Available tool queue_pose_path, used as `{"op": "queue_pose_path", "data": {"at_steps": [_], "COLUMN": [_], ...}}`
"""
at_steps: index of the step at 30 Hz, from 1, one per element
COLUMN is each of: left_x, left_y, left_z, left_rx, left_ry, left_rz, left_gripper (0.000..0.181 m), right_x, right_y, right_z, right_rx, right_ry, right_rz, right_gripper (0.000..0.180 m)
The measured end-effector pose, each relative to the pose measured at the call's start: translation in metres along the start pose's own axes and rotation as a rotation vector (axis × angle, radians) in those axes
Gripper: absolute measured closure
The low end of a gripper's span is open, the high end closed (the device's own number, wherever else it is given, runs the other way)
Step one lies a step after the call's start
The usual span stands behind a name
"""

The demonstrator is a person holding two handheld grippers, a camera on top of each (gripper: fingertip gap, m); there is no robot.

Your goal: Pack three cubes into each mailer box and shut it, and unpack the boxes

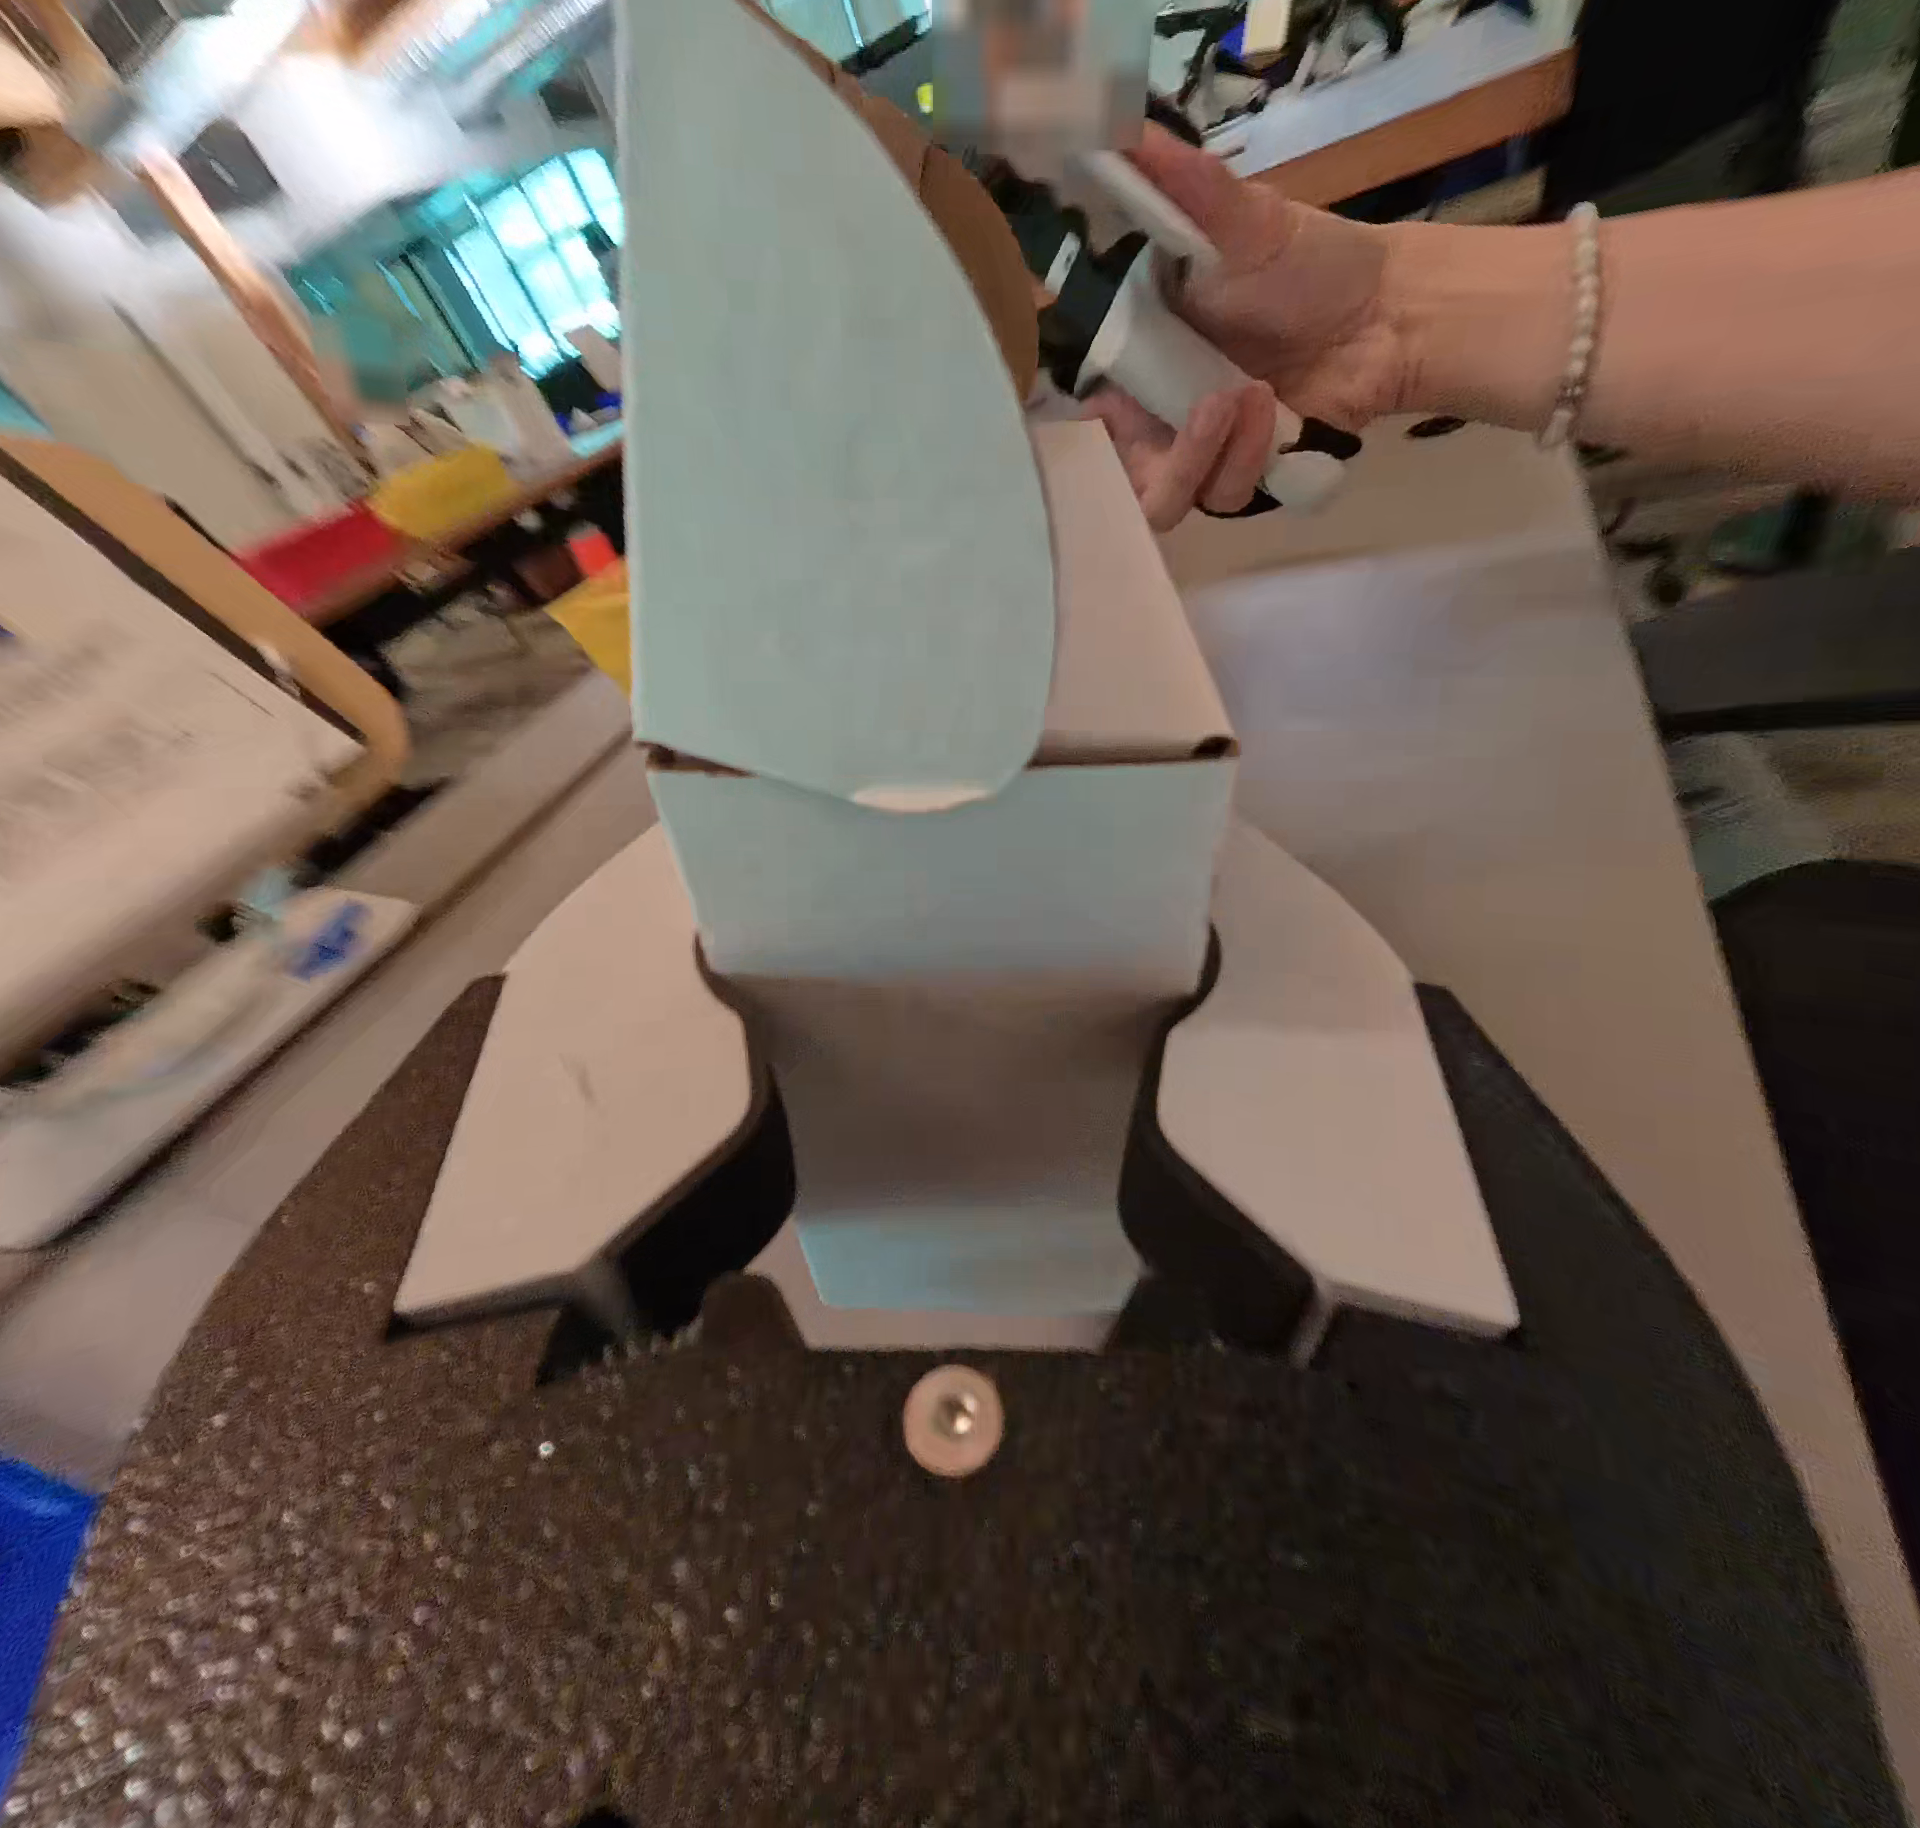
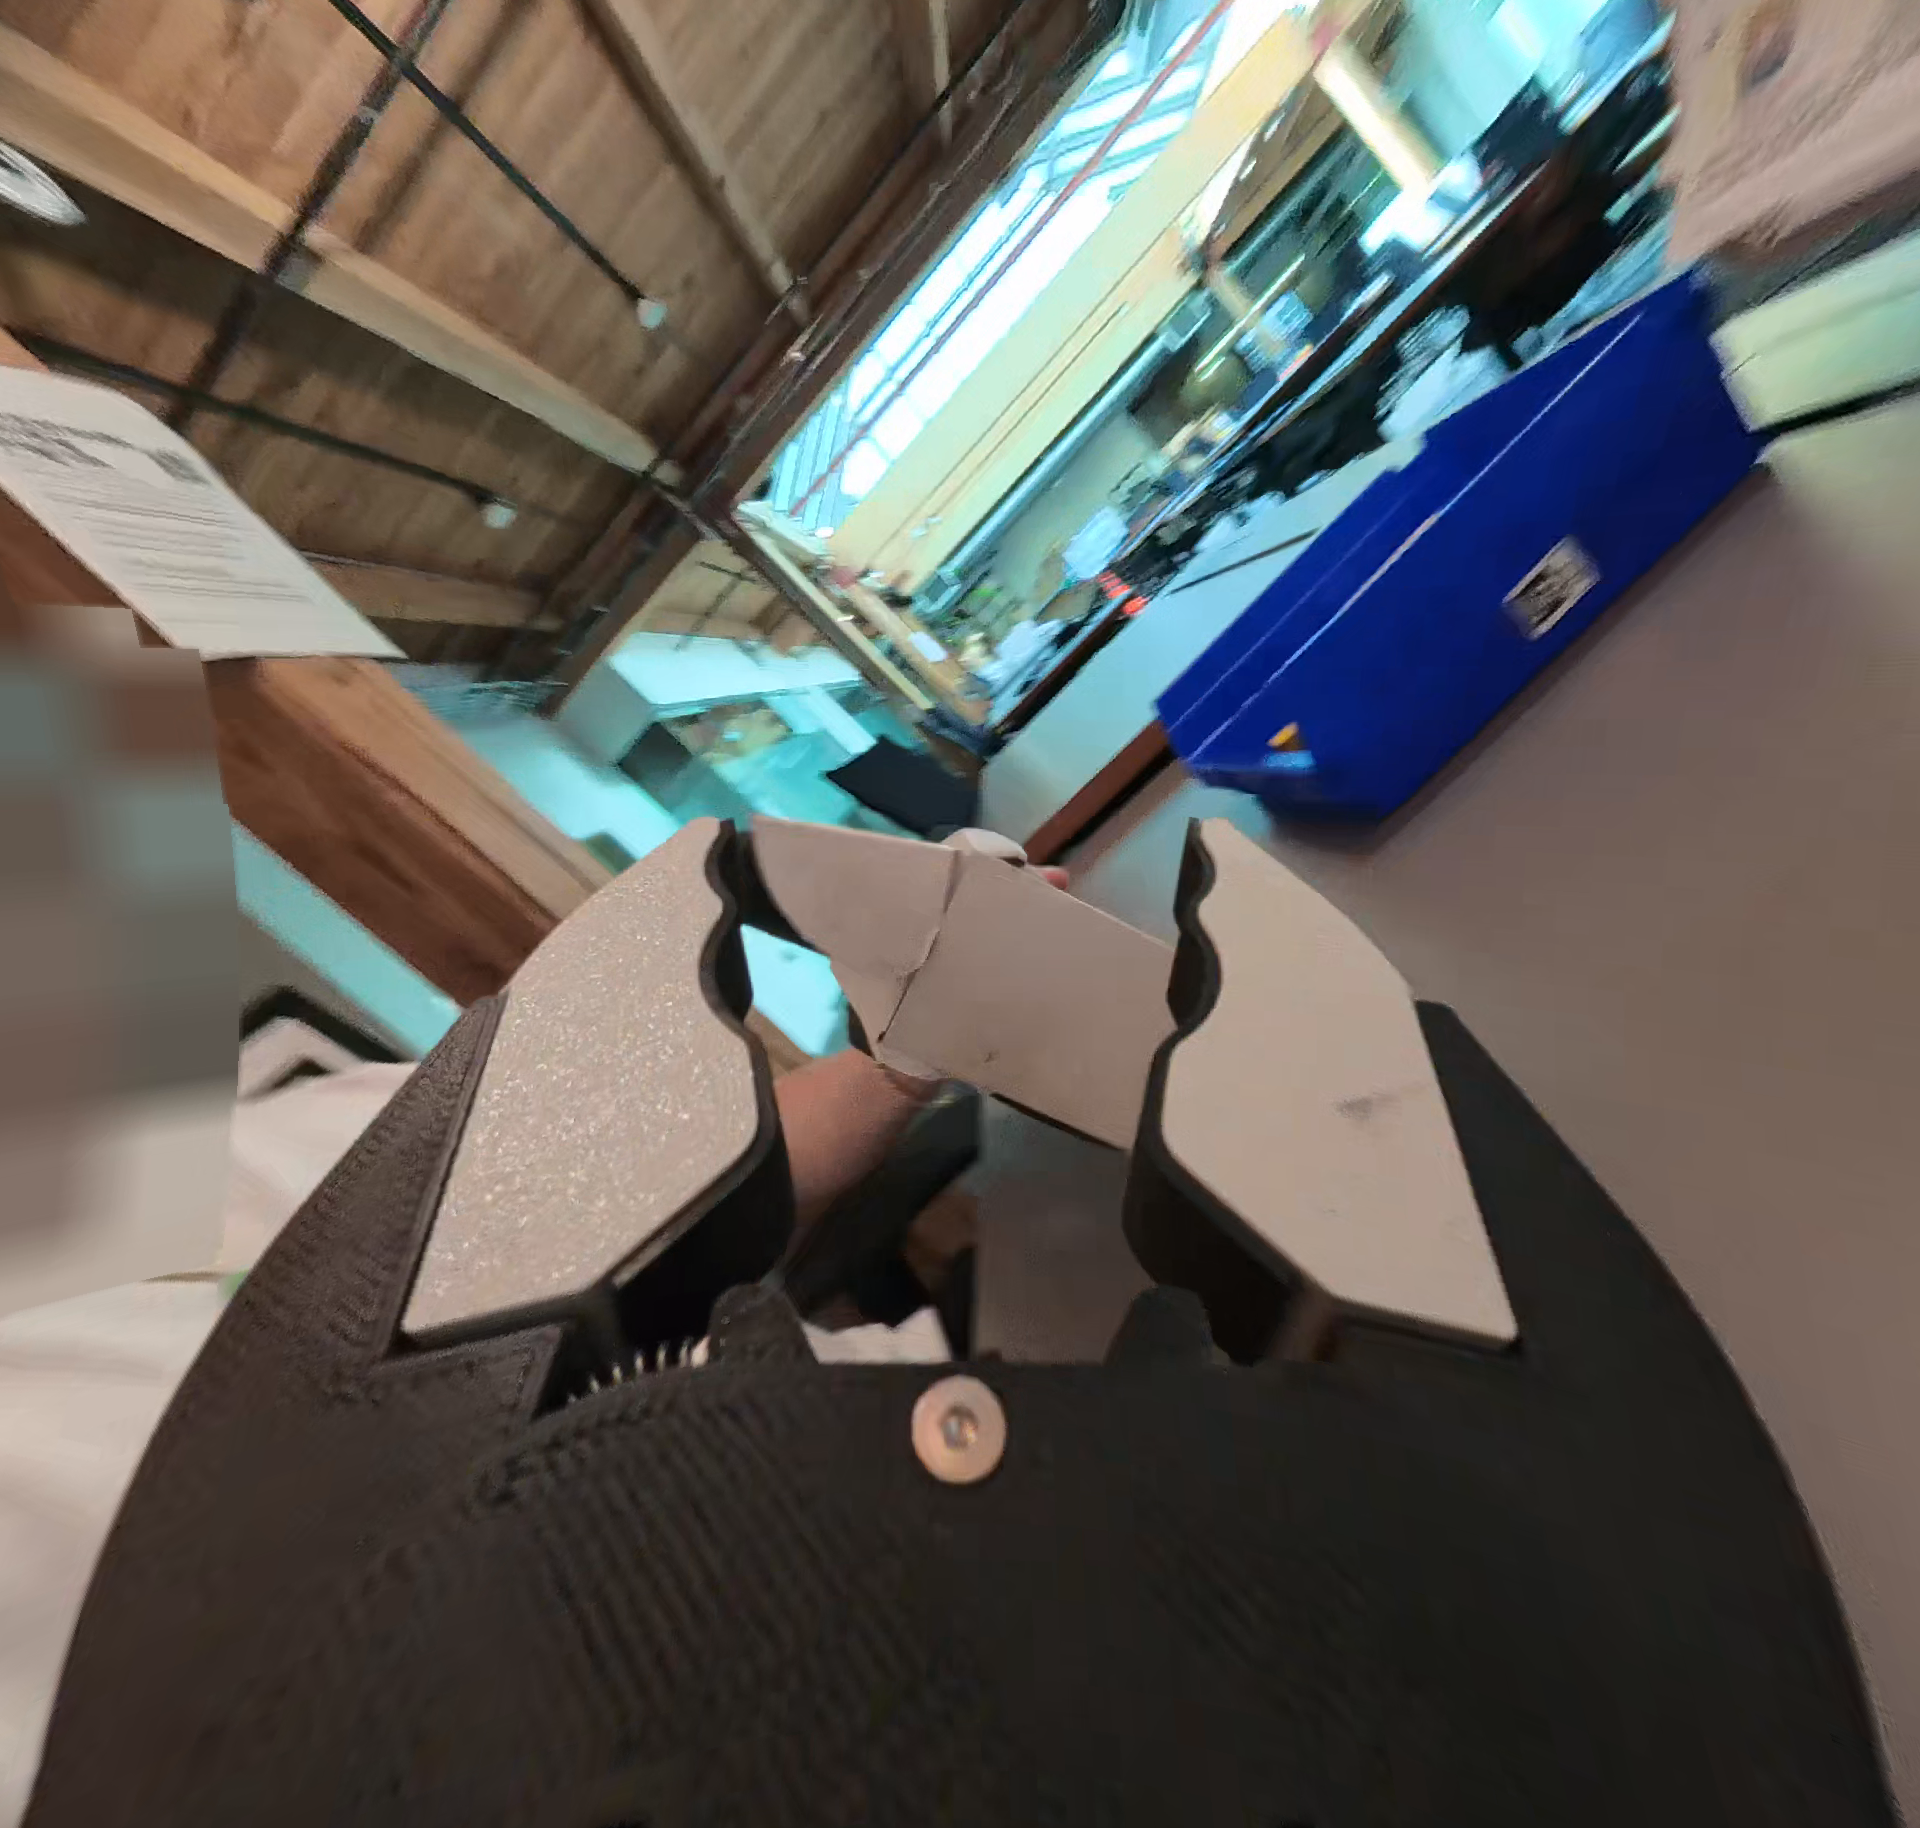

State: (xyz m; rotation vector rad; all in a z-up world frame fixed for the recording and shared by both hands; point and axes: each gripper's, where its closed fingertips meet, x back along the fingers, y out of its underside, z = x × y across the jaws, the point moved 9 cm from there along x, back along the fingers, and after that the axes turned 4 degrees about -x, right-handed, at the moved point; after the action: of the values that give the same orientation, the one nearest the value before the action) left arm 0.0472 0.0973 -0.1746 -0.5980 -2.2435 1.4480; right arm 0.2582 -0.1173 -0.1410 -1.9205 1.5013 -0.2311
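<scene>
A white mailer box (image 1: 935, 874) stands on the grey table (image 1: 1403, 739). Its lid (image 1: 821, 428) is raised, with the brown inside facing away. My left gripper (image 1: 956, 957) is closed on the box's near end, one finger on each side. My right gripper (image 2: 958, 843) is open, with a white creased cardboard flap (image 2: 1018, 978) lying across the gap between its fingers. In the left wrist view a hand (image 1: 1278, 292) holds the right gripper's handle (image 1: 1132, 344) just behind the raised lid, so its fingers are hidden there. No cubes show in either view.
A blue bin (image 2: 1455, 615) sits on the table far right of the right gripper, and a blue edge (image 1: 31, 1570) shows at lower left. A board with a sheet of paper (image 1: 125, 698) stands to the left. Other tables with coloured bins (image 1: 343, 552) stand behind. There is about 15 cm between the tips of the two grippers.
</scene>
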Motion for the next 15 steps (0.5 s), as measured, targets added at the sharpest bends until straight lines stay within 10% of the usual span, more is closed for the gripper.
{"op": "queue_pose_path", "data": {"at_steps": [15], "left_x": [-0.021], "left_y": [0.061], "left_z": [-0.026], "left_rx": [0.470], "left_ry": [0.201], "left_rz": [-0.247], "left_gripper": [0.103], "right_x": [-0.006], "right_y": [0.048], "right_z": [-0.015], "right_rx": [0.628], "right_ry": [0.539], "right_rz": [0.069], "right_gripper": [0.136]}}
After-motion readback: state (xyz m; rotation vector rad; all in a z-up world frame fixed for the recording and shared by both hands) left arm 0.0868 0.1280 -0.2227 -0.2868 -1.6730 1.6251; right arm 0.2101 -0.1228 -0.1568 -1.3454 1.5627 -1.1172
